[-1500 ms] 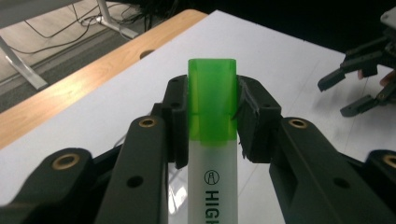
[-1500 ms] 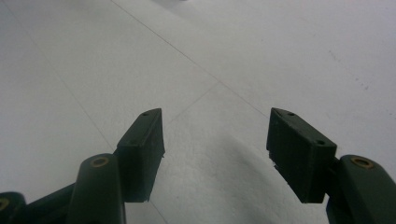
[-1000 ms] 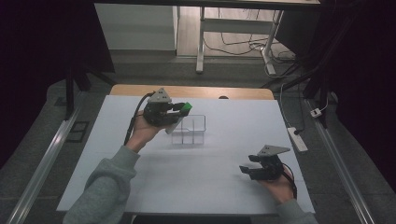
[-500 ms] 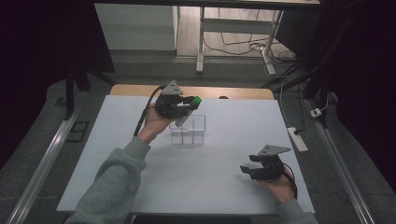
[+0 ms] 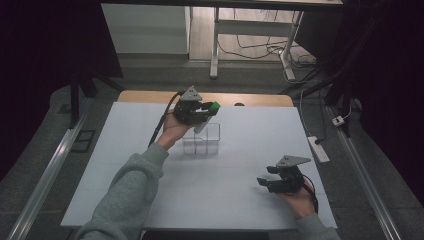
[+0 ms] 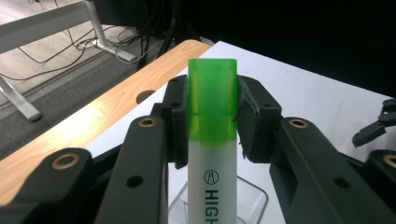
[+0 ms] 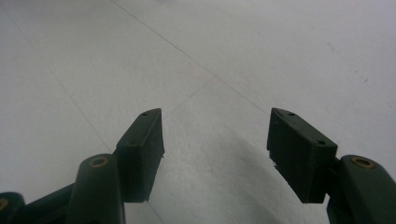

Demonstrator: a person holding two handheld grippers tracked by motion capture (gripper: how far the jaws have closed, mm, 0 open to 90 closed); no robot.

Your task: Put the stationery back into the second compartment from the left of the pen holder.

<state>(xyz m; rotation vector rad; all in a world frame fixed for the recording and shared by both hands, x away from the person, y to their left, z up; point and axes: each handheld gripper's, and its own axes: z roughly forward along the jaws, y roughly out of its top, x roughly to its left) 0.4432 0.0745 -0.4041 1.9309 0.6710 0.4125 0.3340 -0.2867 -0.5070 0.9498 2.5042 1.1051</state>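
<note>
My left gripper (image 5: 206,109) is shut on a highlighter (image 6: 212,140) with a white body and a green cap (image 5: 214,106). It hangs over the far left part of a clear plastic organizer box (image 5: 202,139) in the middle of the table. In the left gripper view both pads clamp the highlighter just below its cap, and a rim of the clear box (image 6: 254,196) shows underneath. My right gripper (image 5: 266,178) rests low over the near right of the table, open, with nothing between its fingers (image 7: 142,149).
The table top (image 5: 240,195) is a white sheet, with a strip of wood (image 5: 150,96) along its far edge. A power strip (image 5: 318,149) lies off the right edge. Metal rails run along both sides, and desk legs with cables stand beyond.
My left gripper has carried the highlighter to the right and slightly down, from left of the clear box to above it. The right gripper has stayed put.
</note>
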